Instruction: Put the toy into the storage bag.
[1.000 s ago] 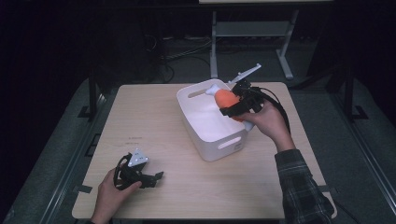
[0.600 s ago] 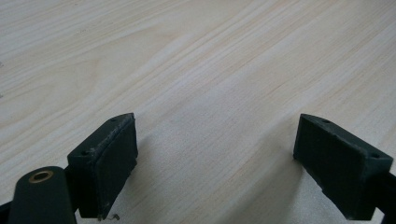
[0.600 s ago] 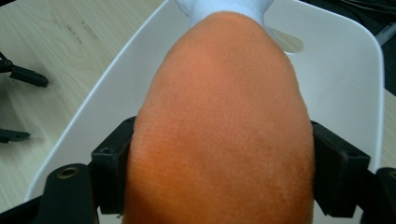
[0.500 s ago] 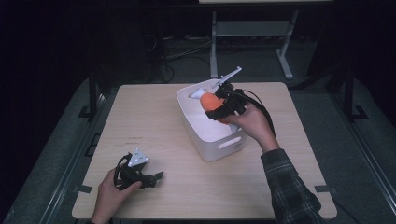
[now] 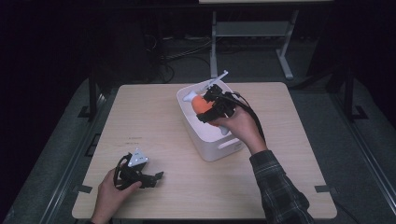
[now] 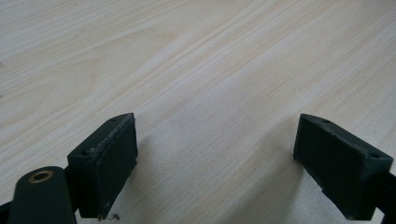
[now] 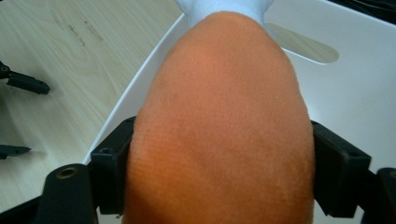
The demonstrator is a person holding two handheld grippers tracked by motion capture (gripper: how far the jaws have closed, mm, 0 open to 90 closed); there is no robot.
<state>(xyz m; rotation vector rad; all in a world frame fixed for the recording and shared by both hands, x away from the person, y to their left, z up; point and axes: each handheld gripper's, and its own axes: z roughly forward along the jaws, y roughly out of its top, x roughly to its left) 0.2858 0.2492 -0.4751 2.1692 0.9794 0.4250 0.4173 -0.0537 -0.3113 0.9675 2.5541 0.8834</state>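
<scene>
An orange plush object with a white end (image 5: 200,103) (image 7: 219,126) is held over the white bin (image 5: 219,144). My right gripper (image 5: 208,108) is shut on its orange body, one black jaw on each side, above the bin's left rim (image 7: 140,88). A thin white stick (image 5: 215,78) pokes up and back from behind the gripper. At the table's front left my left gripper (image 5: 156,177) rests on the wood (image 6: 196,84), its jaws wide open with nothing between them.
The wooden table (image 5: 149,121) stands on a dark floor. A white frame stand (image 5: 252,32) and cables lie beyond the far edge. The bin's far wall has a handle cutout (image 7: 303,44).
My right gripper has carried the orange plush leftward, from the bin's right side to over its left rim. The left gripper has not moved.
</scene>
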